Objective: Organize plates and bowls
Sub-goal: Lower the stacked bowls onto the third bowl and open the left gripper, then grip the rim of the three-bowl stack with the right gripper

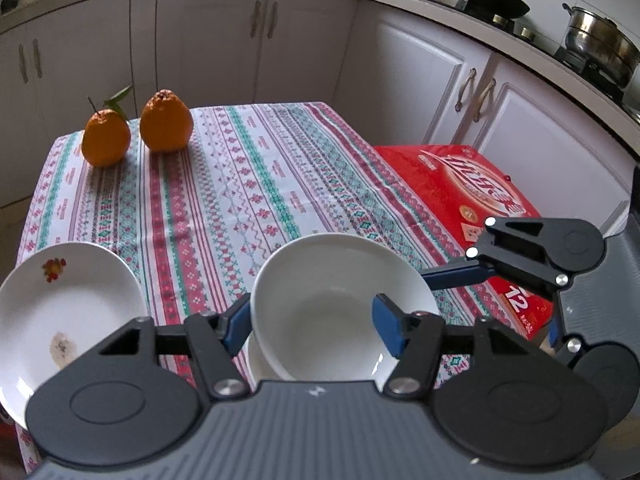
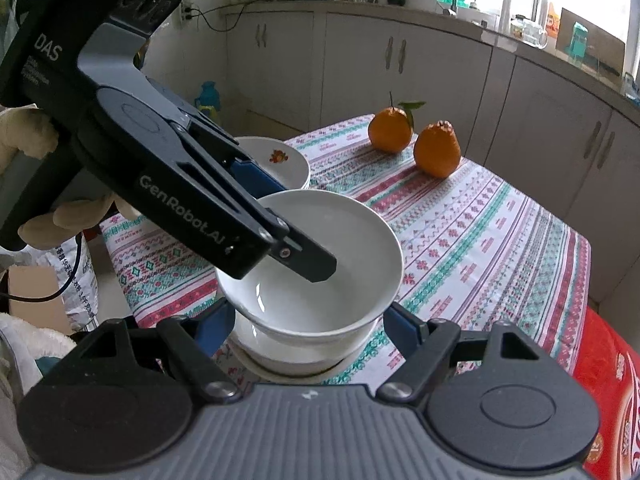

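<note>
A plain white bowl (image 1: 320, 304) (image 2: 332, 232) rests tilted on a second white bowl (image 1: 258, 360) (image 2: 288, 360) at the near edge of the table. My left gripper (image 1: 312, 328) (image 2: 300, 232) straddles the upper bowl's rim, one finger inside and one outside. Its pads stand apart from the wall. My right gripper (image 2: 310, 322) has its blue pads pressed on both sides of the upper bowl, low down. One of its fingers (image 1: 452, 274) meets the bowl from the right. A flower-print white plate (image 1: 60, 312) (image 2: 280, 160) lies to the left.
Two oranges (image 1: 136, 132) (image 2: 416, 140) sit at the far side of the patterned tablecloth (image 1: 240, 184) (image 2: 480, 240). A red carton (image 1: 460, 184) (image 2: 608, 380) stands against the table's right side. A gloved hand (image 2: 60, 220) holds the left gripper. Kitchen cabinets (image 1: 256, 40) run behind.
</note>
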Tool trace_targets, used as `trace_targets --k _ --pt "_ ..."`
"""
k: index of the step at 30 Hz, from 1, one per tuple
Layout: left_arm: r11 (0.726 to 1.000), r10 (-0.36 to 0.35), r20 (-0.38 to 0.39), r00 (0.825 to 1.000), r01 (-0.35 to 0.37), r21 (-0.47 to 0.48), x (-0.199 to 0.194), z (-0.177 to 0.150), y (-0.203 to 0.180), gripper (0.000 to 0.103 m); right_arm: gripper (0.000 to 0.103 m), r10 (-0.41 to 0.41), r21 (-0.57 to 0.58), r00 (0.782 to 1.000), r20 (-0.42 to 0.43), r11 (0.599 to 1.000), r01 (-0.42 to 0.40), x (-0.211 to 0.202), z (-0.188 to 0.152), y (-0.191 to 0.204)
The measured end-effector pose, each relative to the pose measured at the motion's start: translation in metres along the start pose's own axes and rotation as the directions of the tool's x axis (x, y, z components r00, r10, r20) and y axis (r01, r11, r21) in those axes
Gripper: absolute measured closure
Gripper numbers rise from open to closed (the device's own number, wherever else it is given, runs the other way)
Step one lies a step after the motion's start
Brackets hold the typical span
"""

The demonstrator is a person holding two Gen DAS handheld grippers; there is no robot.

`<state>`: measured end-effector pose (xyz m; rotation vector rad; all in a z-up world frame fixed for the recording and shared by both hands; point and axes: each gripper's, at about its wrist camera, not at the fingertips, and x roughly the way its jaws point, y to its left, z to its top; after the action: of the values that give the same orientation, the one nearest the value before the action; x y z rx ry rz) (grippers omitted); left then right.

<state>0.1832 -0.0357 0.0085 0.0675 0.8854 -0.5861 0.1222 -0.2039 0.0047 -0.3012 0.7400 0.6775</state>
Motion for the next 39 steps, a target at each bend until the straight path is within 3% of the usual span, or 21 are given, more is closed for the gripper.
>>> trace_targets --k 25,27,30,32,39 --pt "1.000 -0.002 -0.007 1.000 0.003 0.011 0.012 -0.008 0.005 0.040 0.018 0.020 0.022 0.999 -0.034 1.000 -0.020 0.010 -0.005 -0.001" --pt "1.000 -0.004 -0.011 1.000 0.004 0.010 0.013 -0.009 0.007 0.036 0.016 0.031 0.035 0.999 -0.034 0.999 -0.029 0.011 -0.005 -0.003" --pt "0.999 0.012 0.013 1.000 -0.013 0.037 0.010 -0.012 0.007 0.028 0.002 0.011 0.026 1.000 -0.013 1.000 -0.011 0.008 -0.007 -0.002" --pt "0.998 0.028 0.038 0.999 -0.031 0.062 0.006 -0.014 0.006 0.020 0.002 0.019 0.020 1.000 -0.005 1.000 -0.018 0.005 -0.006 -0.001" --pt "0.990 0.046 0.127 0.991 -0.062 0.129 -0.020 -0.023 0.005 0.008 0.000 0.015 0.010 1.000 -0.009 1.000 -0.015 0.000 -0.008 0.002"
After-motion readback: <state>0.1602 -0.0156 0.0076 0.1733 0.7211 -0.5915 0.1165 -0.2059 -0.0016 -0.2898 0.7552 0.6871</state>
